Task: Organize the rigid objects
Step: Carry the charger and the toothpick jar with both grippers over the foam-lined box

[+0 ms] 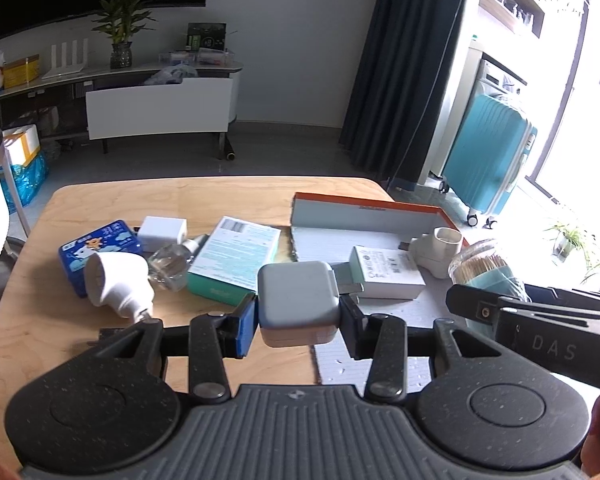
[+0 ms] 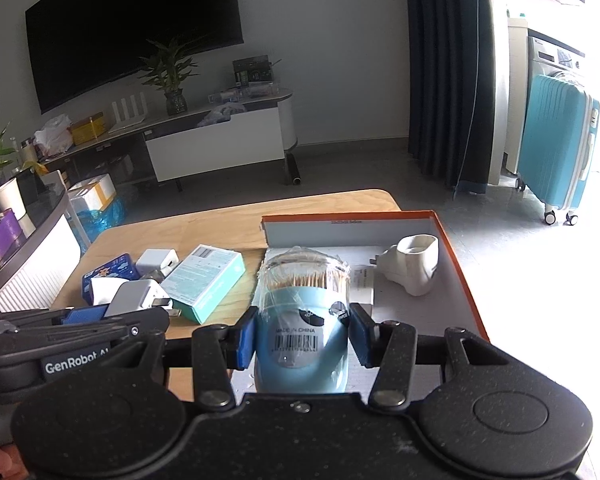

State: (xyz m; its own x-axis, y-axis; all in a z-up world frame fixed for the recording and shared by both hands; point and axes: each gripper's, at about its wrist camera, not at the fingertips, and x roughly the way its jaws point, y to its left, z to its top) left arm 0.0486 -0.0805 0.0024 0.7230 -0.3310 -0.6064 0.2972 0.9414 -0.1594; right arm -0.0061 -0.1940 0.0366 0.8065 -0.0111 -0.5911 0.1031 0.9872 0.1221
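My left gripper (image 1: pixel 299 320) is shut on a grey square charger (image 1: pixel 298 296), held above the table near the near-left corner of the orange-rimmed box (image 1: pixel 364 210). The charger also shows in the right wrist view (image 2: pixel 134 298). My right gripper (image 2: pixel 302 340) is shut on a blue jar of toothpicks (image 2: pixel 302 320) wrapped in plastic, held over the box (image 2: pixel 452 248). The jar shows in the left wrist view (image 1: pixel 484 266). Inside the box lie a white adapter box (image 1: pixel 388 272) and a white pipe fitting (image 1: pixel 438 250), which also shows in the right wrist view (image 2: pixel 414 260).
On the wooden table (image 1: pixel 100 200) left of the box lie a teal carton (image 1: pixel 234 258), a small clear bottle (image 1: pixel 172 264), a white cube charger (image 1: pixel 162 232), a blue tin (image 1: pixel 100 246) and a white plug-shaped piece (image 1: pixel 116 280). A teal suitcase (image 1: pixel 488 152) stands on the floor beyond.
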